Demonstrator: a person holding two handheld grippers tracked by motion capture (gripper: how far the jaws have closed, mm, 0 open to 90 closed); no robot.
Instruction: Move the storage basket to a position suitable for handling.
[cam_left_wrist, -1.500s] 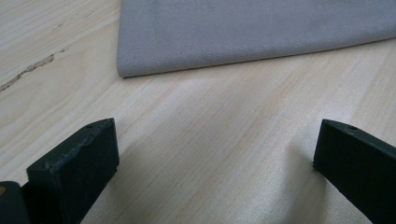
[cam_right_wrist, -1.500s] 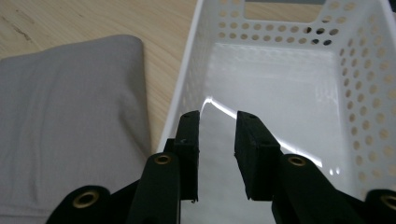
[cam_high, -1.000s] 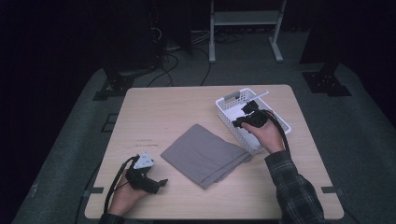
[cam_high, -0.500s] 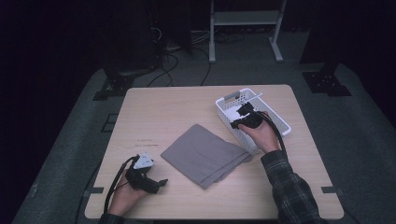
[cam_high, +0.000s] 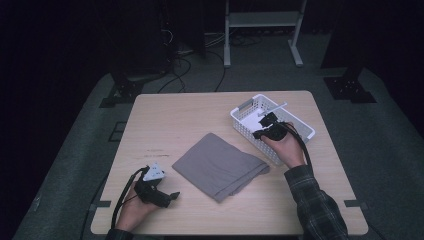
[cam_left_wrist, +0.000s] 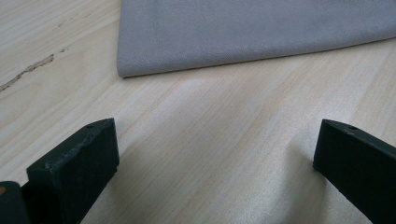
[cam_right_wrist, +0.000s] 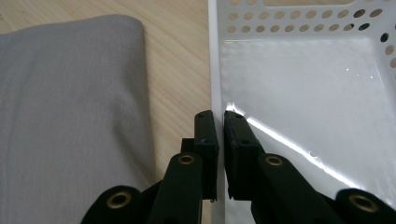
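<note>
A white perforated basket (cam_high: 247, 131) stands at the table's right, and a folded grey cloth (cam_high: 220, 167) lies in the middle. My right gripper (cam_high: 259, 133) sits at the basket's near-left wall. In the right gripper view its jaws have just been closing; the right gripper (cam_right_wrist: 218, 114) pinches the thin basket wall (cam_right_wrist: 214, 56) between its pads, with the cloth (cam_right_wrist: 70, 116) to the left. My left gripper (cam_high: 172, 196) rests low at the front left, pointing at the cloth. The left gripper (cam_left_wrist: 215, 154) stands wide open over bare wood, short of the cloth's edge (cam_left_wrist: 257, 32).
The wooden table (cam_high: 170, 120) has bare room at its back left and front right. The basket's floor (cam_right_wrist: 303, 93) looks bare and glossy. Beyond the table are a dark floor, cables and a white metal stand (cam_high: 260, 20).
The right hand has shifted only slightly at the basket's near wall. The left hand, the cloth and the basket have stayed put.
</note>
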